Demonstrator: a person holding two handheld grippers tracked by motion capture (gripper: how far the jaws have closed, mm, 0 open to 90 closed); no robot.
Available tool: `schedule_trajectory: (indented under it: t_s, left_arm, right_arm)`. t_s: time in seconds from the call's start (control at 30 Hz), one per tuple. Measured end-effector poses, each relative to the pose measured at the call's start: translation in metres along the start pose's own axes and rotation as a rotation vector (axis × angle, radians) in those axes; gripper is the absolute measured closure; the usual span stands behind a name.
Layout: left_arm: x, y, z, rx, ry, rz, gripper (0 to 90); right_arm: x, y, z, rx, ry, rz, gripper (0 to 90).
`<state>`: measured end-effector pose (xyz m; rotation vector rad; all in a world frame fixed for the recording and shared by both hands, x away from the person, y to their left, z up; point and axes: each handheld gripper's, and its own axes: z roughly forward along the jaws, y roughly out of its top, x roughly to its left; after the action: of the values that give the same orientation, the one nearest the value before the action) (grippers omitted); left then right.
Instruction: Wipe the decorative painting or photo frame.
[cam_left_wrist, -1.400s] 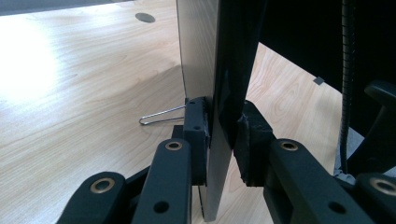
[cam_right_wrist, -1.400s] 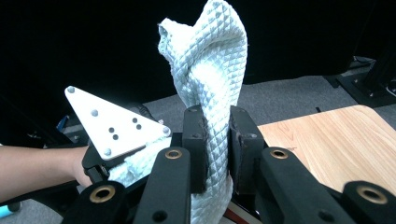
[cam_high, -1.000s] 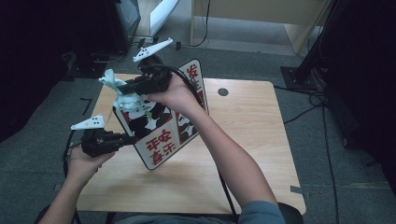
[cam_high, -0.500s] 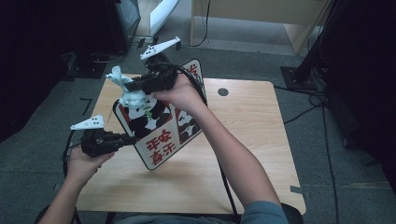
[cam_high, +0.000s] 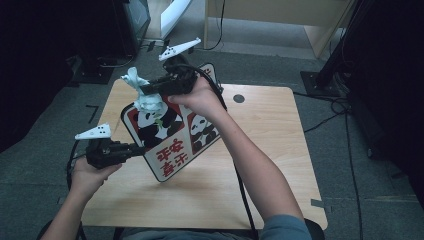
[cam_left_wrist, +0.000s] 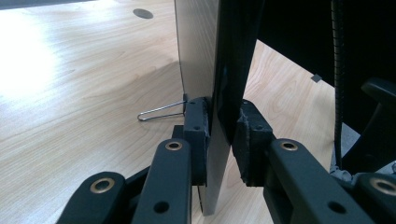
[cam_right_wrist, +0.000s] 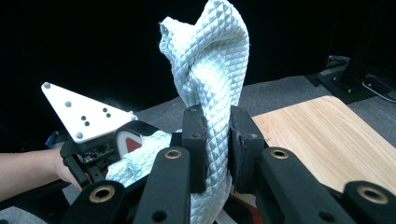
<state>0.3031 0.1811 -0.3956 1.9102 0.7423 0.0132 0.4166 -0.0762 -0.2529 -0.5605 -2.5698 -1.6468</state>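
Person at the worktop (cam_high: 280, 150), one set of tongs in each hand. Left tongs (cam_left_wrist: 223, 135) clamped on the lower left edge of the panda sign board (cam_high: 172, 135); in the left gripper view the pads sit on both faces of the thin board, which runs edge-on up the middle. The board is held up on edge and tilted, its bottom corner near or on the wood, I can't tell which; the printed face with two pandas and red characters is turned toward the person. A wire clip handle (cam_left_wrist: 161, 111) pokes out flat over the worktop beside the left pad. Right tongs (cam_right_wrist: 216, 140) are pinched narrow on a pale quilted cloth (cam_right_wrist: 212, 70); the cloth bunches up above the jaws and trails below them. From above, the right tongs (cam_high: 145, 90) hold the cloth (cam_high: 142, 92) against the board's upper left corner, over the top of the left panda. Left hand (cam_high: 90, 172) low at the near left edge of the worktop, right hand (cam_high: 200, 97) raised across the board.
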Motion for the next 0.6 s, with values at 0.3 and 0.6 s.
schedule_trajectory:
  t_s: [0.3,0.6]
  left_arm:
    - [0.0,0.0,0.001,0.002,-0.007,-0.012,77.1]
    - [0.0,0.0,0.001,0.003,-0.001,-0.008,77.2]
  right_arm:
    - [-0.013,-0.008,-0.007,-0.05,0.034,0.043,78.5]
    - [-0.018,-0.011,-0.013,-0.056,0.014,0.049,77.7]
